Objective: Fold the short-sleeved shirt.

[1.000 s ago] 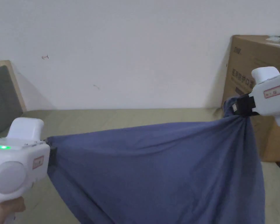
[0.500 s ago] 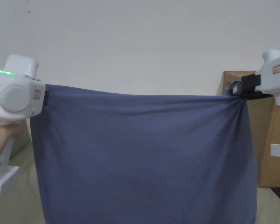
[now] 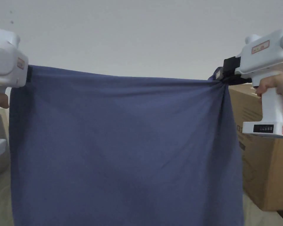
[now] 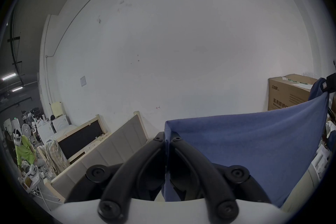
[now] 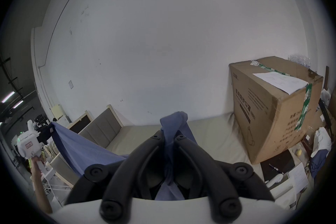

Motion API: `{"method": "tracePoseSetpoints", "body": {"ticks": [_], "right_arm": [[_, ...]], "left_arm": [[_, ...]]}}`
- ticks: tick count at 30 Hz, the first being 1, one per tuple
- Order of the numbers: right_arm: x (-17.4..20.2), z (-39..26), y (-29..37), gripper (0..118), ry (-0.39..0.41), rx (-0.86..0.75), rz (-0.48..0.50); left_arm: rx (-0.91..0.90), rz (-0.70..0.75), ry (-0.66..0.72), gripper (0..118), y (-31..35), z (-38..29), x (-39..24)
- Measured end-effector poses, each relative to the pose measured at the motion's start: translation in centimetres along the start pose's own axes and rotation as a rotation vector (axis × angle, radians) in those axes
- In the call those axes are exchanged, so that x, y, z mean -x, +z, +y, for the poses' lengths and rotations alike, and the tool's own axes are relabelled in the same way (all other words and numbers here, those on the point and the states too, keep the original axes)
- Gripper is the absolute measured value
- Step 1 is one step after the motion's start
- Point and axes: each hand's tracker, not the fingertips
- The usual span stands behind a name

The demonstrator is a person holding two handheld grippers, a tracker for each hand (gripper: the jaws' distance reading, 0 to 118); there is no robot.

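The blue short-sleeved shirt [image 3: 123, 147] hangs spread in the air like a curtain, its top edge stretched taut between both grippers. My left gripper [image 3: 28, 73] is shut on the shirt's upper left corner; in the left gripper view the cloth [image 4: 245, 146] runs pinched between the closed jaws of that gripper [image 4: 167, 138]. My right gripper [image 3: 222, 77] is shut on the bunched upper right corner; in the right gripper view a tuft of the fabric [image 5: 172, 122] sticks out past the closed jaws of this gripper [image 5: 168, 134]. The shirt's lower part is cut off by the frame.
A large cardboard box [image 3: 264, 164] stands at the right on the beige bed [image 5: 209, 129]. A grey padded headboard [image 4: 116, 144] lies at the left. A white wall [image 3: 132, 35] is behind. A person in green [image 4: 23, 148] is far off at the left.
Both grippers have risen with the shirt, and the cloth has gone from a slanted drape near the bed to a flat hanging sheet. The head camera has also tilted up.
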Motion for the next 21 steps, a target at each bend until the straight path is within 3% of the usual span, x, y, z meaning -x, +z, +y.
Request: {"method": "tracePoseSetpoints", "body": {"ticks": [8,21], "right_arm": [[-0.2,3.7,-3.2,7,0.034,-0.052,0.002],[-0.9,3.2,-7.1,7,0.058,-0.066,0.001]], "left_arm": [[-0.04,0.016,-0.012,1,-4.9,1.5,-1.0],[-0.047,0.031,0.01,1,-9.4,0.0,-3.1]]}}
